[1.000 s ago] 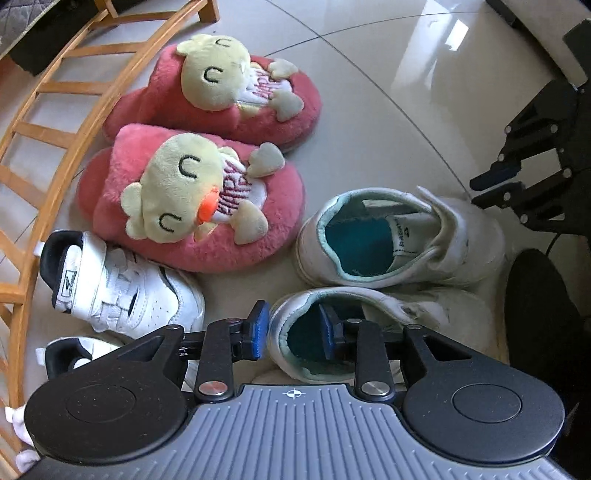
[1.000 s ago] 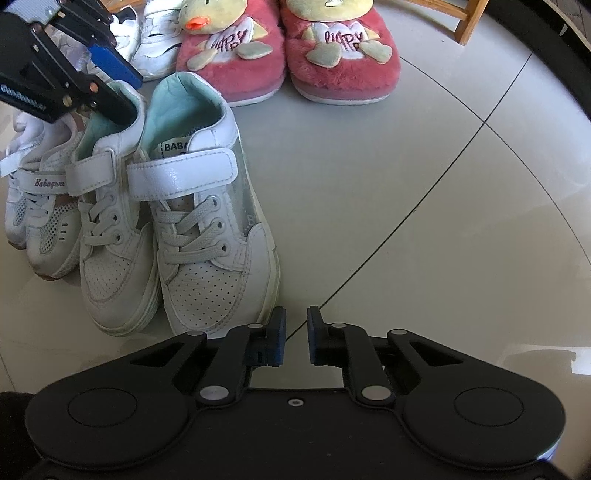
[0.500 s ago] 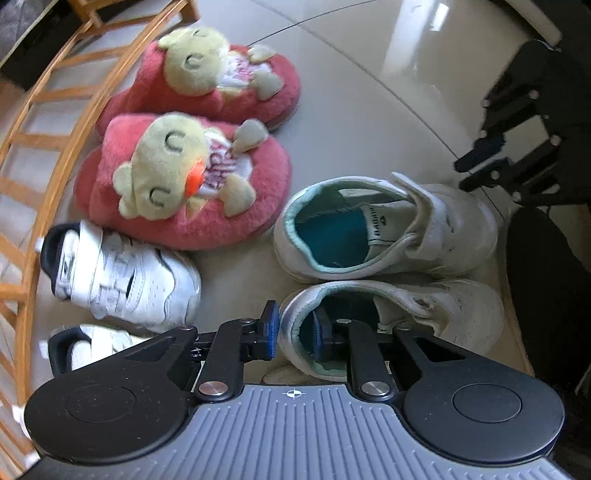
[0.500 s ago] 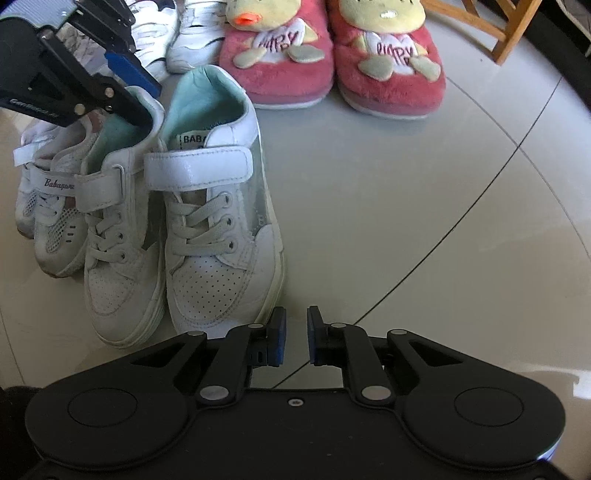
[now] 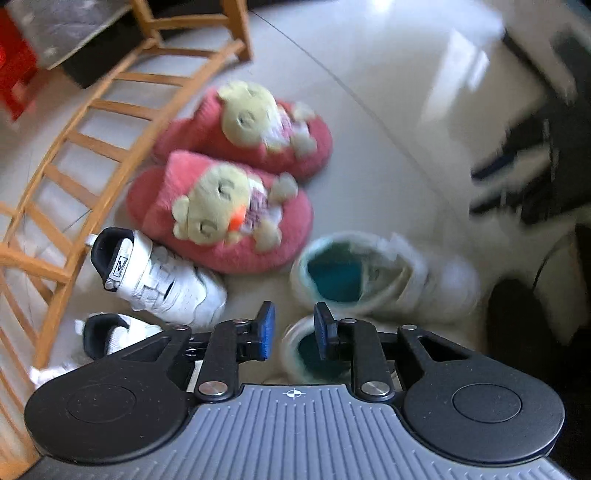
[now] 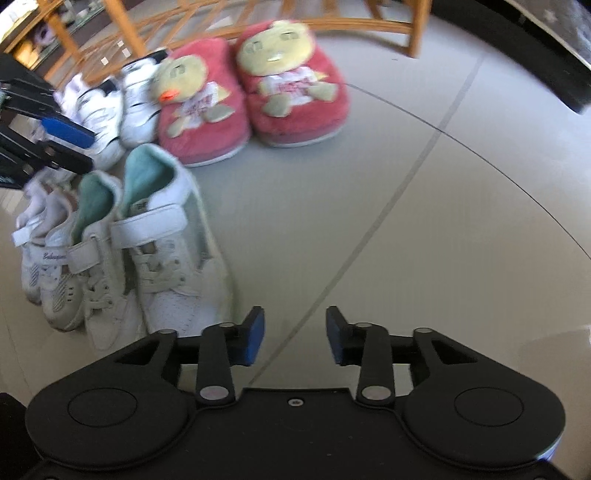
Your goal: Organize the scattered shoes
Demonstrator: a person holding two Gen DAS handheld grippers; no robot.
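Note:
My left gripper (image 5: 294, 331) hovers just above the heel of the nearer white sneaker with teal lining (image 5: 314, 354). Its jaws are opening and the pads press on nothing. That sneaker's mate (image 5: 388, 277) lies beside it. Two pink plush slippers (image 5: 221, 218) (image 5: 258, 125) sit further off, and two white-and-black sneakers (image 5: 159, 277) (image 5: 107, 332) lie at the left. In the right wrist view my right gripper (image 6: 295, 338) is over bare floor, its jaws opening with nothing between them. The teal-lined pair (image 6: 170, 236) (image 6: 99, 258) stands on the floor there, below the left gripper (image 6: 62, 147).
A curved wooden slatted frame (image 5: 74, 155) runs behind the shoes and also shows in the right wrist view (image 6: 332, 22). Another small white pair (image 6: 48, 280) lies left of the teal-lined sneakers. Bare tile floor (image 6: 443, 184) stretches to the right. A dark shape (image 5: 517, 325) sits near the sneaker toes.
My left gripper has let go of the near sneaker's heel rim and risen. My right gripper has gone from shut to open and pulled back and upward.

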